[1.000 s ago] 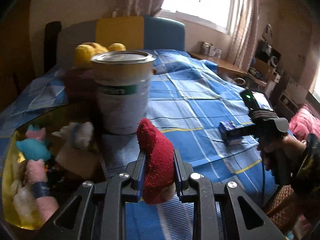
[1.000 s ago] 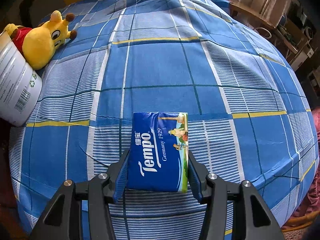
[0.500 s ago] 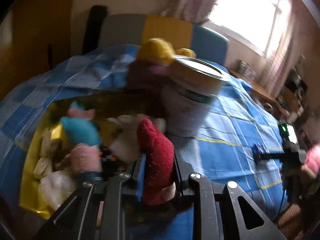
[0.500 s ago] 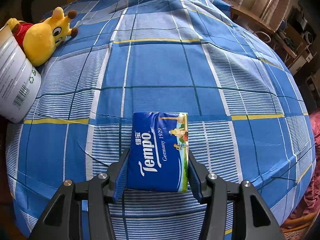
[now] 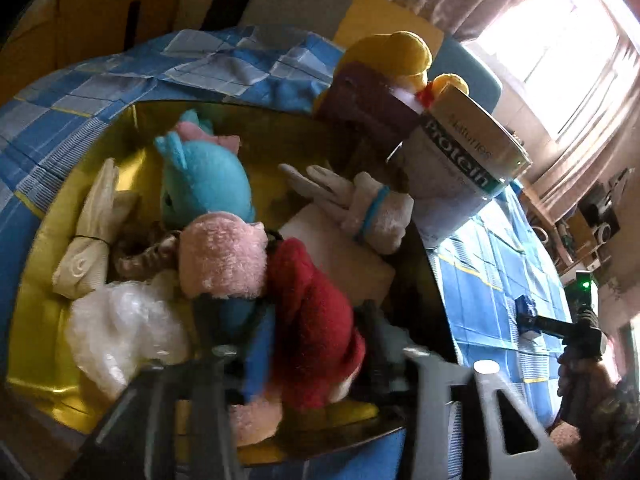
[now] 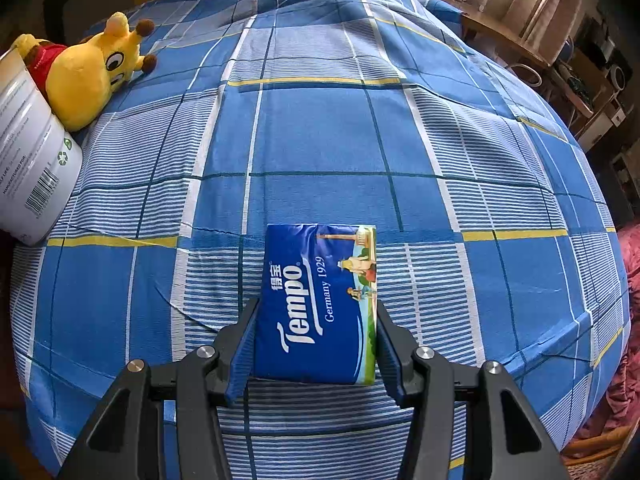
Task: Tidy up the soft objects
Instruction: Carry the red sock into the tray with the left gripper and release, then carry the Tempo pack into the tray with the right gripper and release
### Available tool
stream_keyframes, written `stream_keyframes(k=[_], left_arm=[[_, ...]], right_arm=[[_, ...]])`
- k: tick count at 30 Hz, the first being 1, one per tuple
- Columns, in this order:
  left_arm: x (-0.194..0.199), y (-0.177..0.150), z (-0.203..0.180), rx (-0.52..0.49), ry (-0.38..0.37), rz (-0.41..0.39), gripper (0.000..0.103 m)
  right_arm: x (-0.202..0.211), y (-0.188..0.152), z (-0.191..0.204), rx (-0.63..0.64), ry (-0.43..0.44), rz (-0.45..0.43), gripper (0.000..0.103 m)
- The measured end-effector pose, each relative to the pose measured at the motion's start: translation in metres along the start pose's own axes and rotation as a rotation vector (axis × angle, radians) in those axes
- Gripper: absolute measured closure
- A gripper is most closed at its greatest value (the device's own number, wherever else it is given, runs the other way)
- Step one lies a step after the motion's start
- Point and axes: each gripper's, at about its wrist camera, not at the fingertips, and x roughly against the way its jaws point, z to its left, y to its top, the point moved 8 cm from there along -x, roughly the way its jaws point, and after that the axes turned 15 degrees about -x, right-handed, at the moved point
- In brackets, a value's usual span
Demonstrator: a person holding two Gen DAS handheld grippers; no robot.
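The left tool (image 5: 308, 344) is spreading its jaws above the gold-lined round box (image 5: 36, 248), and the fuzzy dark-red sock-like soft toy (image 5: 312, 320) is still seen between them, apparently no longer pinched. A bad landing is judged the main risk: the red toy hangs near the box's 5 o'clock edge, so it could be caught on a pad as the jaws part, or be tipped over the rim onto the blue checked bedspread (image 6: 320, 128). The pile inside is already crowded, and a roll off the pink plush (image 5: 222, 256) is thought possible.

A second risk is judged at the right tool (image 6: 316, 340), which is pinching a blue glossy Tempo tissue pack (image 6: 320, 300) by its sides. The wrapper looks slippery and soft, so the pack could be squeezed out of the grip if it is carried carelessly.

The red toy is seen as nubbly, limp and thick, with a paler patch low down. It lies against the pink plush at its 10 o'clock, with the turquoise plush (image 5: 204, 176) beyond and a white crinkled bundle (image 5: 120, 324) at 9 o'clock. A white protein tin (image 5: 460, 176) leans at the box's 2 o'clock.
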Motion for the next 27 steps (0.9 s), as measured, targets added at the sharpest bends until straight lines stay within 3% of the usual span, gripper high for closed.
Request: stream_keyframes(k=[1,6,10,16,21,27], left_arm=[[0.000,0.000,0.000,0.003,-0.002,-0.002,0.042],[0.007,0.000,0.002,-0.037,0.048,-0.001,0.042],[0.019,0.004,0.004,-0.088,0.102,-0.032,0.032],[0.035,0.007,0.009,-0.156,0.169,-0.060,0.028],[0.046,0.011,0.014,-0.178,0.206,-0.084,0.028],[0.060,0.019,0.023,-0.167,0.229,-0.113,0.027]], right_arm=[[0.000,0.000,0.000,0.000,0.000,0.000,0.050],[0.000,0.000,0.000,-0.003,-0.001,0.000,0.050],[0.002,0.001,0.001,0.008,-0.025,-0.018,0.050],[0.013,0.016,0.004,-0.039,-0.024,-0.048,0.050],[0.030,0.061,0.035,-0.061,0.008,-0.094,0.050],[0.063,0.145,0.105,-0.083,0.047,-0.185,0.050]])
